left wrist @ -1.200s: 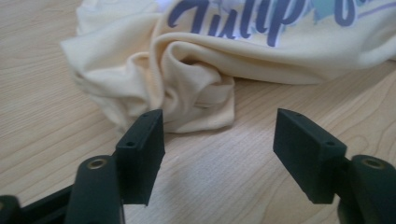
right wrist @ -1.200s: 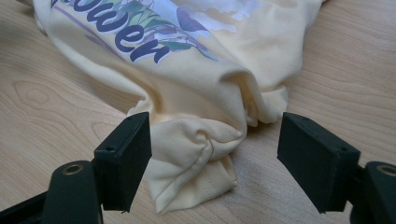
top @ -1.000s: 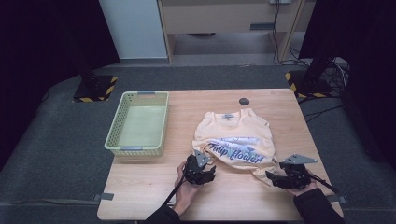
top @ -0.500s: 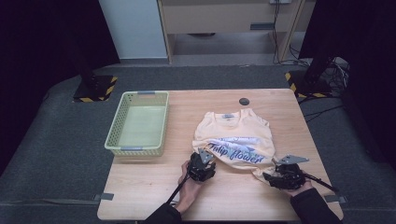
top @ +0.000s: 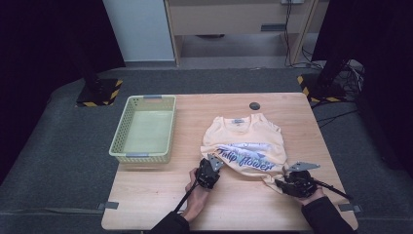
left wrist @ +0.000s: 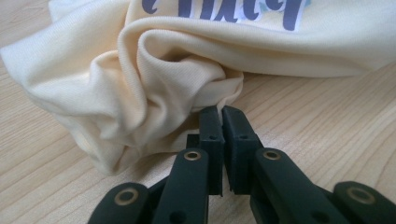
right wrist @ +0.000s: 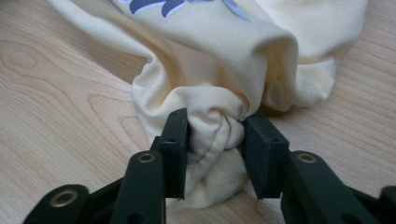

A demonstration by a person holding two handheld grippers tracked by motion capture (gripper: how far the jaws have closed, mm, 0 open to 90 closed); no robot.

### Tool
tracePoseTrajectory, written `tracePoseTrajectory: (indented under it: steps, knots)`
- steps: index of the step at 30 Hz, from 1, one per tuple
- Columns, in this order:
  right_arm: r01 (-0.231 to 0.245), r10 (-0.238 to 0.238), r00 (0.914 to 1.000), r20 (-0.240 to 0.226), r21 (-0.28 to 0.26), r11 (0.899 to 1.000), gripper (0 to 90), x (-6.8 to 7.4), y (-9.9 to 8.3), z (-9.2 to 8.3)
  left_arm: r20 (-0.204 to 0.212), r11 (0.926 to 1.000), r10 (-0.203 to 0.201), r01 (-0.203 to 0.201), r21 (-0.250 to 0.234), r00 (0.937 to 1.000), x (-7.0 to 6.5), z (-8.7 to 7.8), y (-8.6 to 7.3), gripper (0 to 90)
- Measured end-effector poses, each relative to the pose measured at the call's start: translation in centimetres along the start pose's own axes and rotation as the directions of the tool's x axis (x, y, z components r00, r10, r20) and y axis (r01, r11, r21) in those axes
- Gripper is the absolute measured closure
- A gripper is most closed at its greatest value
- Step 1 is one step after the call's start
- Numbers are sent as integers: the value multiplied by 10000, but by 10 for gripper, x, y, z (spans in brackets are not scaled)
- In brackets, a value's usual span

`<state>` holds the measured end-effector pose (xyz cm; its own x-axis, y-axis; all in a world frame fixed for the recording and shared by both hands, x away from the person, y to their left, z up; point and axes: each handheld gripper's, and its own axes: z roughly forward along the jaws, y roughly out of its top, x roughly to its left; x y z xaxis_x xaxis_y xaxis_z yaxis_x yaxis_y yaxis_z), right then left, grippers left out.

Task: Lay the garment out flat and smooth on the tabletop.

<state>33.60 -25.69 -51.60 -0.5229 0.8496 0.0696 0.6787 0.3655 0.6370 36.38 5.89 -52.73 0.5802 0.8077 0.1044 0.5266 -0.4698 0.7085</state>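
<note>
Both claws have just been closing on the shirt's (top: pixel 246 146) hem. Your left claw (left wrist: pixel 223 122) is pinched together — whether cloth is caught, you cannot tell; your right claw (right wrist: pixel 215 135) clamps a bunched fold on the counter (top: pixel 156 195).

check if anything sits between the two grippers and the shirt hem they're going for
Nothing visible does. The left gripper has just closed, jaws together against the bunched hem of the cream shirt. The right gripper has been closing, with a fold of that hem already between its jaws.
</note>
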Motion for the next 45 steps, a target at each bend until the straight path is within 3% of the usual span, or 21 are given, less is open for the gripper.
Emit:
tracePoseTrajectory:
  steps: [5, 13, 20, 25, 33, 38, 45]
  knots:
    - [-21, 19, 9999, -137, -74, 10000, 761, -1, 1, -1, 301, 9999, -124, 121, 103, 9995, 3, -2, 1, 881]
    - [-298, 274, 9985, -483, -487, 9984, 787, -6, 4, -12, 883, 9998, -159, 147, 134, 9960, 9, -21, 2, 884]
    - [-875, 763, 9933, -865, -1343, 9871, 791, -17, 8, -33, 999, 9983, 580, -568, -153, 9933, 10, -52, 3, 885]
    - [-1090, 943, 9914, -912, -1728, 9789, 793, -24, 10, -43, 1036, 9964, 840, -823, -212, 9911, 18, -68, -4, 885]
    - [-1178, 987, 9909, -914, -2353, 9648, 793, -28, 16, -55, 786, 9979, 523, -490, -435, 9955, 50, -102, -23, 885]
    - [-1218, 1082, 9916, -703, -2331, 9648, 790, -33, 18, -51, 909, 9990, 442, -449, 59, 9949, 59, -105, -37, 885]
    - [-1304, 1256, 9914, -374, -1853, 9740, 772, -42, 19, -32, 905, 9966, 503, -559, 598, 9946, 64, -98, -47, 871]
